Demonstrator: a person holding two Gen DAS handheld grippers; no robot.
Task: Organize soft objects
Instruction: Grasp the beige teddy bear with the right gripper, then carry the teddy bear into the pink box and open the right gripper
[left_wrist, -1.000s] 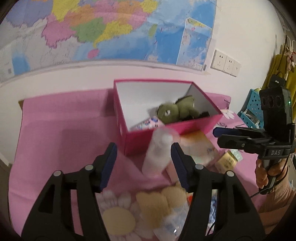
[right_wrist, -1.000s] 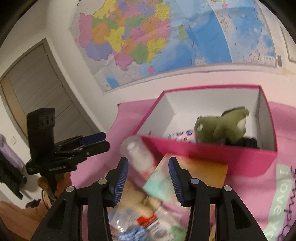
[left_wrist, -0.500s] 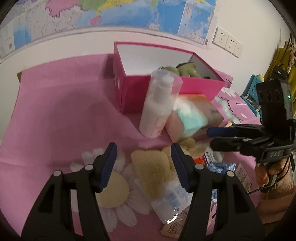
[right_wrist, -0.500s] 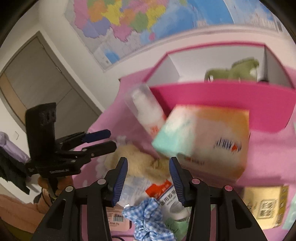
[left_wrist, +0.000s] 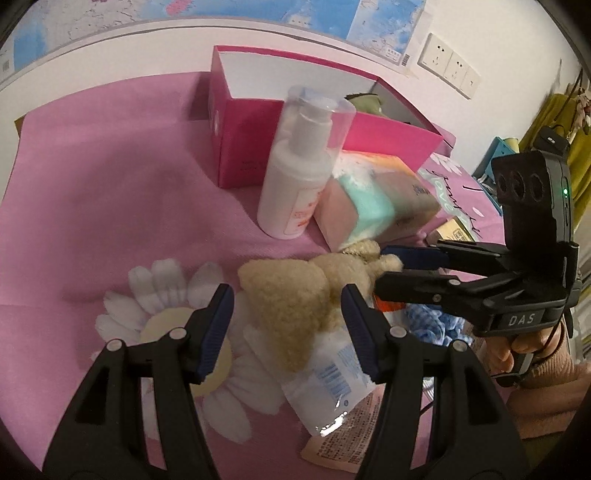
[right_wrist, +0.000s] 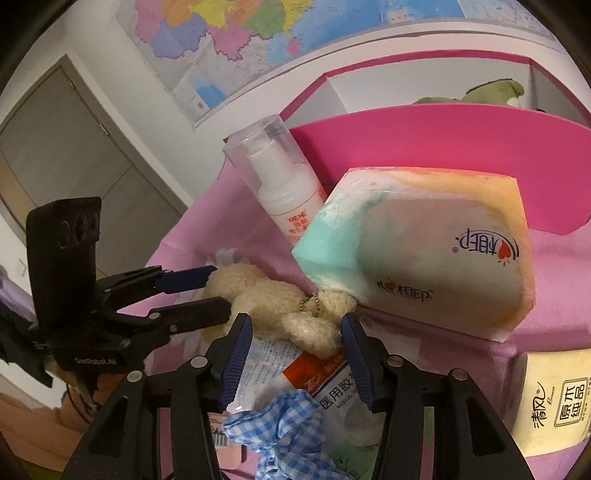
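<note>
Left gripper (left_wrist: 287, 316) and right gripper (right_wrist: 296, 345) both spread apart.

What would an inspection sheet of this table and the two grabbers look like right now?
Surface: pink cloth with a daisy print, covering the table.
Job's things: beige plush lying flat among the packets; green plush already in the pink box; blue checked scrunchie in the pile.
Clutter: pump bottle upright by the box; tissue pack; yellow tissue pack; plastic packets.
Grippers: left gripper open over the beige plush; right gripper open beside it; neither holds anything.
Cables: thin black cable under the right gripper.
Surroundings: wall map, wall sockets, door.
</note>
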